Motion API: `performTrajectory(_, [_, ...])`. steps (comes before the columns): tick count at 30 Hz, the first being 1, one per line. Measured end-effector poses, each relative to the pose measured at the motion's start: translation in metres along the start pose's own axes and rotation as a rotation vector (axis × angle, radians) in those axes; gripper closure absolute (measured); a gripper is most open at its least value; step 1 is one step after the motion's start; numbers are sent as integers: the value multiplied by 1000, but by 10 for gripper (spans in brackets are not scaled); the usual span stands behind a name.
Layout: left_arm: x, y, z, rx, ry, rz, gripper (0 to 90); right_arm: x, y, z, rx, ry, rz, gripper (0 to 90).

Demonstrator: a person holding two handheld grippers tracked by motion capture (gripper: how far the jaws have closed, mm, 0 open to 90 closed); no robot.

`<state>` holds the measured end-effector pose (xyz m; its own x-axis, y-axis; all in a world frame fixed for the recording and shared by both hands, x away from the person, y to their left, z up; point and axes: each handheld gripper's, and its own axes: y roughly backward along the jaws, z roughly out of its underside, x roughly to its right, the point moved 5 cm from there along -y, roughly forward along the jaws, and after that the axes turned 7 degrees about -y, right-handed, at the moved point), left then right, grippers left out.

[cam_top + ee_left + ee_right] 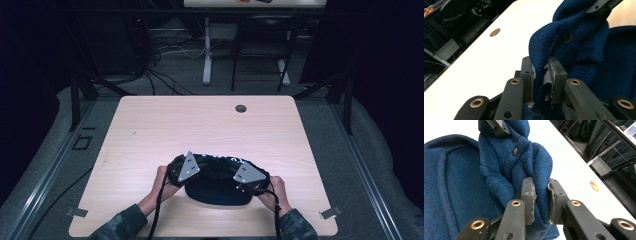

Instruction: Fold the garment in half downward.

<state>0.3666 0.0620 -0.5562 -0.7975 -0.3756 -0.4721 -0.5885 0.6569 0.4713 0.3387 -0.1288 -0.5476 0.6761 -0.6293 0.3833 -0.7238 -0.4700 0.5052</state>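
Note:
A dark blue knitted garment (218, 189) with a button (567, 38) lies bunched at the near middle of the pale wooden table (150, 130). My left gripper (186, 169) is shut on a fold of the knit (541, 62), the cloth pinched between its jaws. My right gripper (248, 176) is shut on another fold (539, 170) of the same garment. Both hold the raised edge a little above the rest of the cloth. In the left gripper view, the right gripper's jaw tip (602, 5) shows at the top; in the right gripper view, the left gripper's jaw tip (495, 126) shows likewise.
A round cable hole (241, 108) sits near the table's far edge. Beyond the table stand a white desk leg (207, 50), a black frame (260, 55) and loose cables (165, 47) on the floor. Bare tabletop spreads to the left, right and far side.

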Motion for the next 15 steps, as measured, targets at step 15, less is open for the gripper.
performTrajectory(15, [6,-1,12,-43,37,22,771,0,-20,6,-50,11,-31,769])
